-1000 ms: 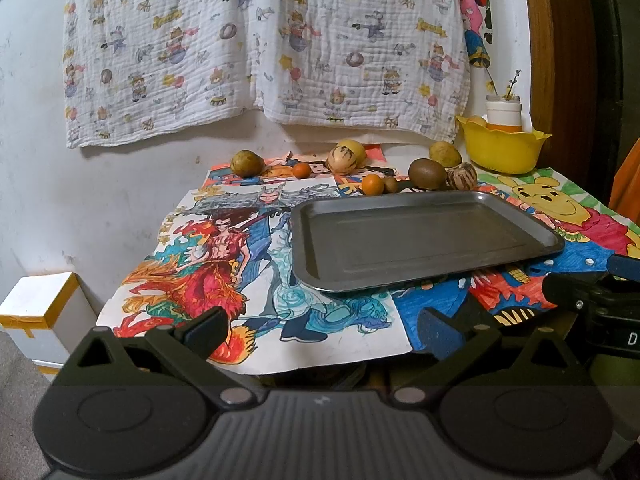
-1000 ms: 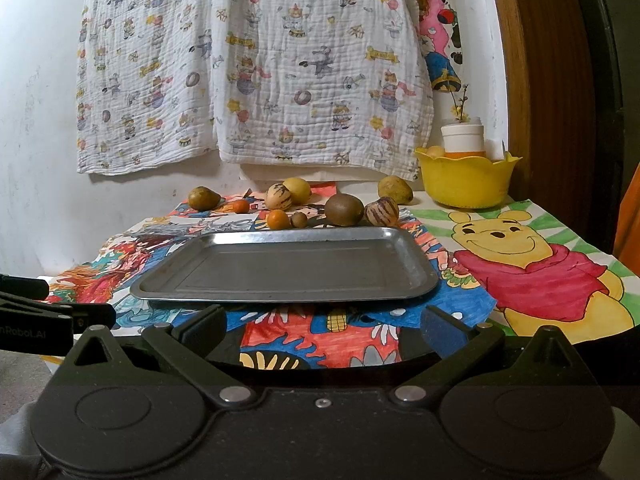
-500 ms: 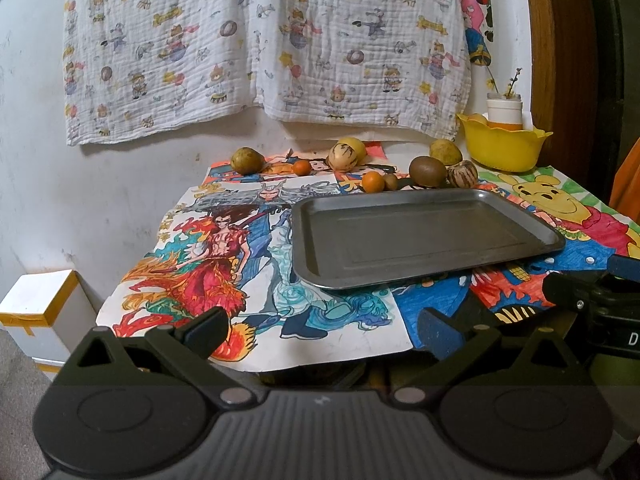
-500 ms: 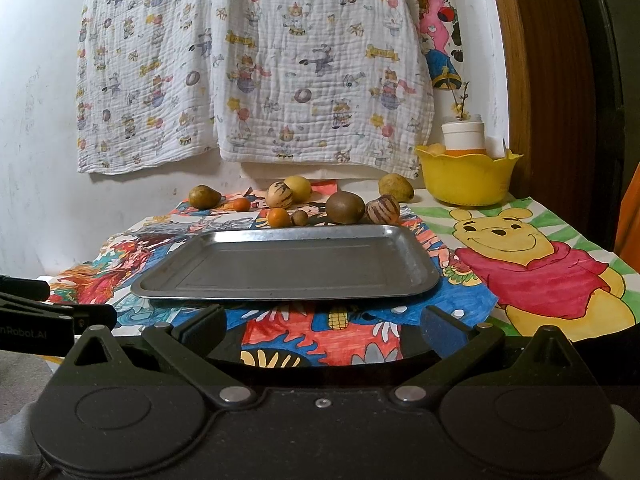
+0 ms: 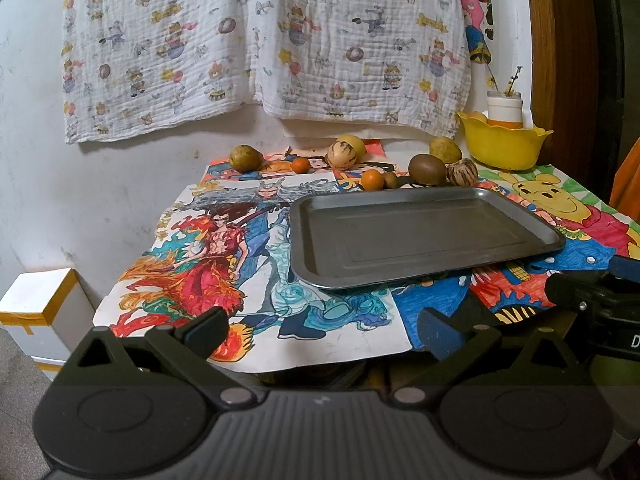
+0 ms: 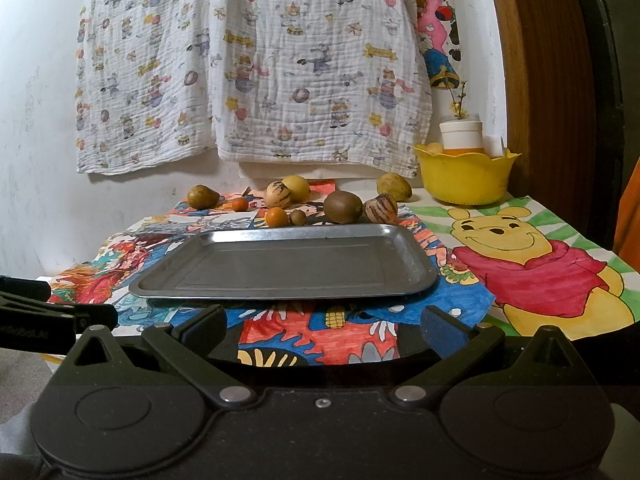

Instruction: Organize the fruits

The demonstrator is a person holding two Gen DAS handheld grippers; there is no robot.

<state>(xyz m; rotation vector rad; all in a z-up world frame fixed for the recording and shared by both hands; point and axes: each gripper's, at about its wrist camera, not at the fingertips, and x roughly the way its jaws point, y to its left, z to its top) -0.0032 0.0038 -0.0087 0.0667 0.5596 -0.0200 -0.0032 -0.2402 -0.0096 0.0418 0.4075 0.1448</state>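
Draped across the white wall, a cartoon-print cloth [image 6: 256,64] hangs above a table covered in bright colouring-page drawings [image 6: 532,264]; a yellow bowl [image 6: 464,176] holding a white jar stands at the far right corner. Compared with the views a second and half a second back, almost nothing has changed; both cameras have crept very slightly, the fruits lie exactly where they lay, and the metal tray [image 6: 416,268] is as bare as it was (which suggests the sorting has not begun and the reach is only about to start).

The left gripper [image 5: 320,332] hangs short of the table's near edge with its jaws spread wide and nothing between them; the right gripper [image 6: 324,330] does the same beside it, equally wide and equally empty.

The fruits sit in a loose row behind the tray's far rim: a brownish pear [image 6: 202,197] furthest left, a small orange [image 6: 239,204], a striped round fruit [image 6: 277,196] touching a yellow one [image 6: 297,187], then an orange [image 6: 277,217] just beside a small brown fruit [image 6: 297,218], a kiwi-like brown fruit [image 6: 342,207], another striped fruit [image 6: 380,208] and a yellow-green pear [image 6: 394,187] nearest the bowl.

The tray's long axis runs left to right across the table, parallel to the fruit row; from the left wrist it appears skewed, its right end nearer the camera; the kiwi-like fruit lies with its length along the same line
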